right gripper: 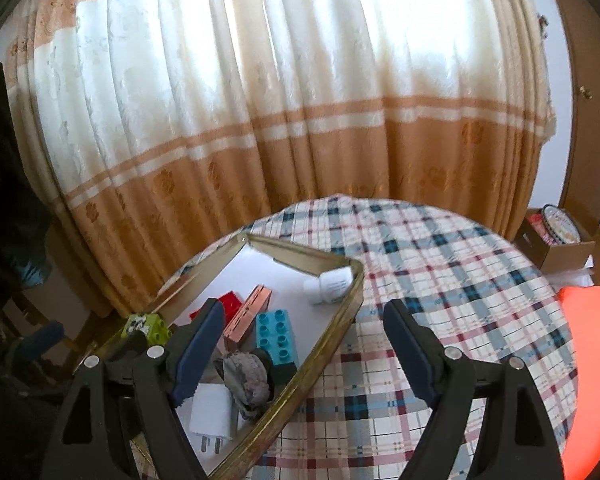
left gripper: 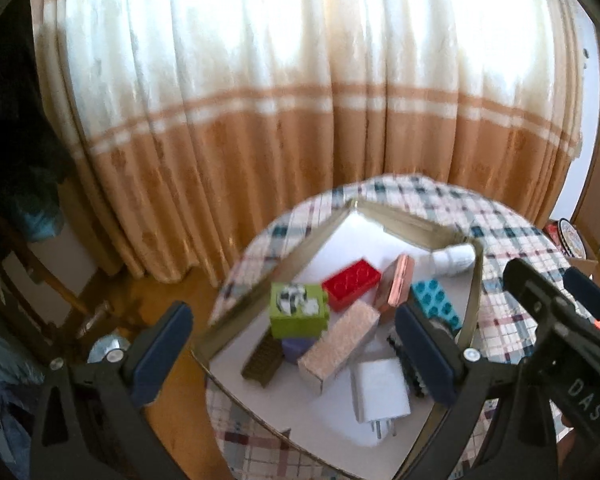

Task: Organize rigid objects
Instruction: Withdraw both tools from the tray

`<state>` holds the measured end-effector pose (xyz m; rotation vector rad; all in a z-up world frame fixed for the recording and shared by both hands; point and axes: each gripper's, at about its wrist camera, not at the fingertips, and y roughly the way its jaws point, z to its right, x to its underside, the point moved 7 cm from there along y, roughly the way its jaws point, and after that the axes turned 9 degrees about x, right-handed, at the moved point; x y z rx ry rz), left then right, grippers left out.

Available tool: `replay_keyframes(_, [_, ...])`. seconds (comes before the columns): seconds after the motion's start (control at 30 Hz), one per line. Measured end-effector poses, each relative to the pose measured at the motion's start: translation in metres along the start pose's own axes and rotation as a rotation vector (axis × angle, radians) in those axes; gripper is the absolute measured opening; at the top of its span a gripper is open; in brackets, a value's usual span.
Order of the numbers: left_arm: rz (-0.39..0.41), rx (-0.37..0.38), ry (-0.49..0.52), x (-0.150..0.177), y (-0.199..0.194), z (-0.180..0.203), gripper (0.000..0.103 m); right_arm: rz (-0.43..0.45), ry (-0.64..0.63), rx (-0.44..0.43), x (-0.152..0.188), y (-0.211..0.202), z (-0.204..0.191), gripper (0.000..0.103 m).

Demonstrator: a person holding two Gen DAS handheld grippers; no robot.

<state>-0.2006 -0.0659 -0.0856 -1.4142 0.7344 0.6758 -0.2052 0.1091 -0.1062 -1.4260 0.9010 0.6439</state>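
A gold-rimmed tray (left gripper: 474, 292) with a white floor lies on the round plaid table. Lying in it are a green block (left gripper: 298, 312), a red brick (left gripper: 352, 284), a copper-coloured box (left gripper: 396, 284), a teal brick (left gripper: 436, 300), a white bottle (left gripper: 454, 260), a glittery beige box (left gripper: 340, 346) and a white charger plug (left gripper: 380, 396). My left gripper (left gripper: 292, 310) hovers open above the tray, holding nothing. My right gripper (right gripper: 304, 308) is open and empty over the tray's right rim (right gripper: 340, 320), with the teal brick (right gripper: 276, 332) and a grey lump (right gripper: 246, 376) just left of it.
The plaid tablecloth (right gripper: 440, 280) lies to the right of the tray. An orange object (right gripper: 592, 360) sits at the table's right edge. A cardboard box holding a round tin (right gripper: 556, 232) stands beyond. A curtain (left gripper: 300, 120) hangs behind, and a wooden chair (left gripper: 60, 292) stands at the left.
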Motion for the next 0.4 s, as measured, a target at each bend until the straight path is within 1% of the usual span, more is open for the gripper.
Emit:
replay_keyframes(0.07, [0.033, 0.013, 0.009, -0.004, -0.007, 0.001, 0.103, 0.008, 0.024, 0.004, -0.002, -0.005, 0.003, 0.089])
replay_keyframes(0.13, [0.049, 0.018, -0.006, -0.005, -0.01, -0.001, 0.103, 0.017, 0.043, -0.003, -0.004, -0.009, 0.005, 0.089])
replay_keyframes(0.2, [0.034, 0.04, -0.02, -0.005, -0.008, -0.002, 0.103, 0.022, 0.051, -0.012, -0.005, -0.012, 0.005, 0.089])
replay_keyframes(0.27, [0.026, 0.015, -0.022, -0.004, -0.006, -0.005, 0.103, 0.026, 0.057, -0.011, -0.005, -0.014, 0.007, 0.089])
replay_keyframes(0.4, [0.025, -0.029, 0.011, -0.004, -0.005, -0.002, 0.103, 0.031, 0.054, -0.004, -0.006, -0.016, 0.009, 0.089])
